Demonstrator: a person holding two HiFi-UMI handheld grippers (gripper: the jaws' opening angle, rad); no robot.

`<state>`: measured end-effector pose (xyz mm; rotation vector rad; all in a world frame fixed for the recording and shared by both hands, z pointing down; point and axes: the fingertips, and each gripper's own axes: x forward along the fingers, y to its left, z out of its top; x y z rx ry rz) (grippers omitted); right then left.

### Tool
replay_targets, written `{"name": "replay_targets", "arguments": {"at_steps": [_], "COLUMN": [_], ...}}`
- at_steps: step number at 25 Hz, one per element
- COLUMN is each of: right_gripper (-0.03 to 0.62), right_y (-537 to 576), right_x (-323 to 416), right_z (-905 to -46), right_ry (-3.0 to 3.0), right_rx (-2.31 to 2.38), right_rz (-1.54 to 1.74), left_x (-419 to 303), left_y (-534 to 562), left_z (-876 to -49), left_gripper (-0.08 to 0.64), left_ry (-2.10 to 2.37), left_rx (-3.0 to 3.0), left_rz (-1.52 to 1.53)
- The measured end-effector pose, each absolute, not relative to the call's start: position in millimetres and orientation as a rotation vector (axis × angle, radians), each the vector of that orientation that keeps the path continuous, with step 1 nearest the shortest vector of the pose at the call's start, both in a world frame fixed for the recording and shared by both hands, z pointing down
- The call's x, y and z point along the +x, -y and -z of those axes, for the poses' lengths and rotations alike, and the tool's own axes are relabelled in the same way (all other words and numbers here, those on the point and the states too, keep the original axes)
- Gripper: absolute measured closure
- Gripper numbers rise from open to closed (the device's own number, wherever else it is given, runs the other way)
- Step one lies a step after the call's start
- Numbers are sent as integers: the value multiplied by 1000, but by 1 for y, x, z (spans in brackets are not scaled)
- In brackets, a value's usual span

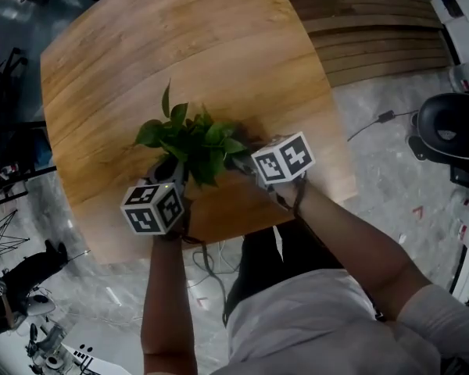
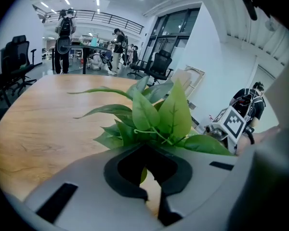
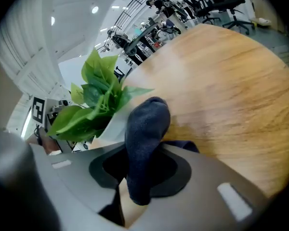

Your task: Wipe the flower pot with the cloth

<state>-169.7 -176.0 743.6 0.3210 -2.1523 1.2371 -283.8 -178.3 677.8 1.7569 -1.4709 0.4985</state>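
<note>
A leafy green plant (image 1: pixel 191 141) stands in a pale flower pot (image 1: pixel 164 167) near the front edge of the wooden table (image 1: pixel 180 45). My left gripper (image 1: pixel 174 181) is at the pot's left rim. In the left gripper view the left gripper (image 2: pixel 151 196) has its jaws nearly together right under the leaves (image 2: pixel 159 114), apparently pinching the rim; the pot wall is hidden there. My right gripper (image 3: pixel 135 191) is shut on a dark blue cloth (image 3: pixel 145 129) that sticks up between its jaws, close beside the pot's white wall (image 3: pixel 108 125).
The table's front edge (image 1: pixel 242 229) is just below both grippers. A black stool (image 1: pixel 451 127) and a cable (image 1: pixel 375 122) are on the floor at the right. Office chairs (image 2: pixel 159 66) and people (image 2: pixel 63 42) are far behind the table.
</note>
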Motion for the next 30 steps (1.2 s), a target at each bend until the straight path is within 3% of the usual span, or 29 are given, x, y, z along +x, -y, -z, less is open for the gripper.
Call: {"name": "replay_targets", "arguments": {"at_steps": [5,14,24,30], "right_gripper": [492,492,492,492], "right_y": [164,175,137,152], "right_x": [-162,-182,-175,-184], "right_z": [-707,-768,-701,-727], "right_ry": [2183,2100,2145,2108], "right_rx": [285,292,209,235], "right_rz": [-1209,-1280,-1291,-1304], "left_x": [-281,-272,-260,-253], "left_y": [176,176,174,179], "left_z": [-676,-682,-689,-686], "left_gripper": [555,555,555,555], "left_ry": [1450,1410,1335,1288], "left_rx": [1764,1797,1802,1833], "left_rz": [-526,-547,-618,-654]}}
